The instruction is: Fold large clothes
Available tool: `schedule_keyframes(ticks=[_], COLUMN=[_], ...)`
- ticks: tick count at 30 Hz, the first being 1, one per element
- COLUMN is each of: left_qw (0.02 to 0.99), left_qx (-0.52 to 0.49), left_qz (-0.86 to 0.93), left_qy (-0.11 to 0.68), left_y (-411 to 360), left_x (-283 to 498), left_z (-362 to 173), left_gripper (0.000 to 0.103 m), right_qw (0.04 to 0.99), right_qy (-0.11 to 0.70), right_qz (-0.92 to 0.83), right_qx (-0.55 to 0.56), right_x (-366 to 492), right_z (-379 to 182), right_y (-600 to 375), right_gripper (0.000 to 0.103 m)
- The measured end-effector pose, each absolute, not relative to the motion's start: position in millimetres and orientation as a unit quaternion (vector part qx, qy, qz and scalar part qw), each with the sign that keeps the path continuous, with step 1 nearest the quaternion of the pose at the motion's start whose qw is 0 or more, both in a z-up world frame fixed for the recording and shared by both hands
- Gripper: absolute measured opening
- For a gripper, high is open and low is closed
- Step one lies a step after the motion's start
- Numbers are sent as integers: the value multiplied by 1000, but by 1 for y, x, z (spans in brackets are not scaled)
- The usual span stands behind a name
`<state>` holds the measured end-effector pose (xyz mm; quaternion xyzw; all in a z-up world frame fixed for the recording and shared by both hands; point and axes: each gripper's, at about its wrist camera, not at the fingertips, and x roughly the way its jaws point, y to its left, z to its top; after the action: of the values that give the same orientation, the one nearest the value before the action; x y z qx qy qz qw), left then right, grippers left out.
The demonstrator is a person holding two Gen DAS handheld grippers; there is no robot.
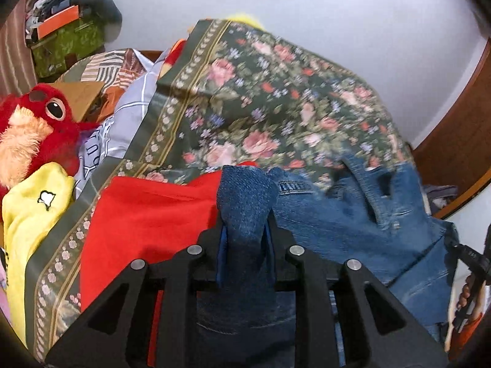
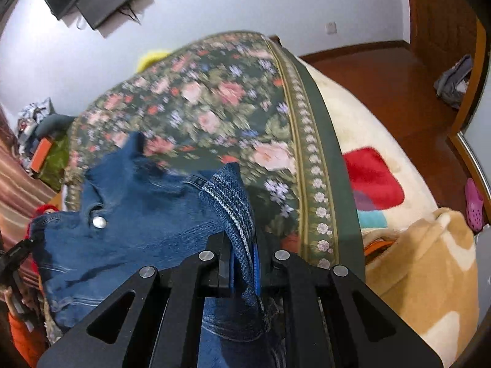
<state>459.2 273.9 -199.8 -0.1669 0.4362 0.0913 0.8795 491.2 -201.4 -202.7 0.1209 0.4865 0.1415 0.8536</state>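
Left gripper (image 1: pixel 245 236) and right gripper (image 2: pixel 242 251), both angled downward, fingers clamped on cloth.

The left gripper (image 1: pixel 245 230) clamped a fold of blue jeans (image 1: pixel 353 214) above a floral bedspread (image 1: pixel 260 92). A red garment (image 1: pixel 147 214) lay left, beside a yellow cloth (image 1: pixel 30 214) and a red plush toy (image 1: pixel 40 122).

Jeans (image 1: pixel 353 214) spread on floral bedcover (image 1: pixel 260 98), one fold clamped in left gripper (image 1: pixel 245 233), another in right gripper (image 2: pixel 242 254). Red garment (image 1: pixel 147 214) left of jeans, on same cover. Plush toy (image 1: pixel 33 128) farther left. Blanket (image 2: pixel 368 128) right of bedcover.
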Motion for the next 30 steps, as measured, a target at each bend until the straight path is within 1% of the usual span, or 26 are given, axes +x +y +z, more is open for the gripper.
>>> schedule_keyframes(ticks=[2,7,10,12,20,26,29,30], left_qw=[874,860,857,856,866,885,896,899], left_qx=[-160,-161,-164,-154,-114,-94,-88,-87], left_qz=[101,123,129,129,121,104,91,86], left_qy=[448,468,471,476,472,444,426,421], left_y=[276,284,287,285,265,242,231,227], left_x=[464,464,454,449,410,371,347,339], left_z=[-212,-234,-233,-230,-189,-143,-122,-116], left_gripper=[25,36,38,38,39,46,52,53], right_qw=[850,844,852,859,868,884,890,894], right_qy=[494,509,502,495,477,443,426,418], right_qz=[137,130,122,116,123,144,158,160], right_qx=[120,105,81,64,63,43,34,30], right_x=[492,491,485,477,440,397,374,366], right_z=[-214,-228,-221,-209,-162,-114,-94,-88], right_y=[-202,-201,-199,-199,-209,-205,-203,-203], right_gripper=[8,11,15,15,15,17,26,33])
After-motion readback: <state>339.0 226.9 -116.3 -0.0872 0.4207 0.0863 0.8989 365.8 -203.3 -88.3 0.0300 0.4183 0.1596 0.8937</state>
